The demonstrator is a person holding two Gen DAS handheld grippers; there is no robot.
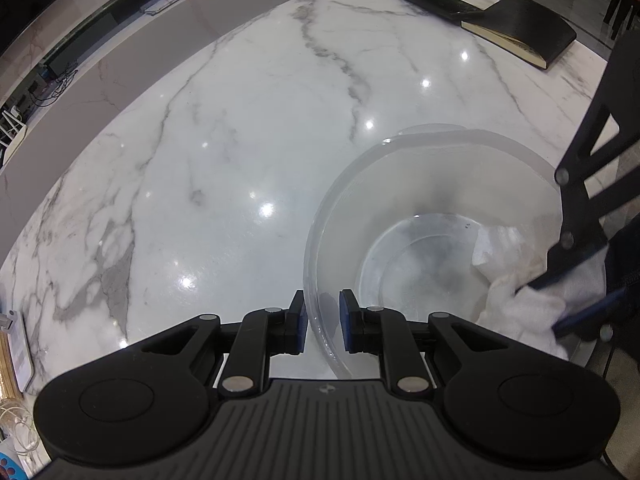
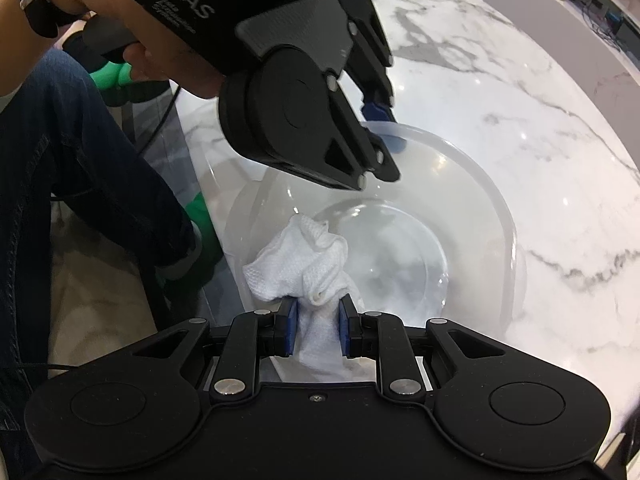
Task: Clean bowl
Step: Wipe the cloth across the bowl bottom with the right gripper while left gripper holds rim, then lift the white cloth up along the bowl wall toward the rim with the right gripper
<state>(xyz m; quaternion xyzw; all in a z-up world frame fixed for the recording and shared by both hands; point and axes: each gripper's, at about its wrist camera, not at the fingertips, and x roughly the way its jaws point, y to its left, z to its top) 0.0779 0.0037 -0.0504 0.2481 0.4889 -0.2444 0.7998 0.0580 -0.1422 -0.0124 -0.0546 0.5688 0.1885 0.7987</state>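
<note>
A clear plastic bowl (image 1: 420, 184) stands near the edge of the white marble table (image 1: 240, 140). My left gripper (image 1: 322, 320) is shut on its rim, one blue pad outside the wall and one inside. The right wrist view shows the same bowl (image 2: 480, 208) with the left gripper (image 2: 382, 128) clamped on the far rim. My right gripper (image 2: 318, 320) is shut on a crumpled white cloth (image 2: 296, 264), pressed against the inner wall on the near side. From the left wrist view, the cloth (image 1: 520, 300) and right gripper (image 1: 540, 308) sit at the bowl's right side.
A black notebook (image 1: 520, 28) and a dark flat device (image 1: 436, 0) lie at the table's far right corner. A white phone (image 1: 20, 352) rests at the left edge. A person's leg in jeans (image 2: 80, 140) and a green object (image 2: 116, 80) are just off the table edge.
</note>
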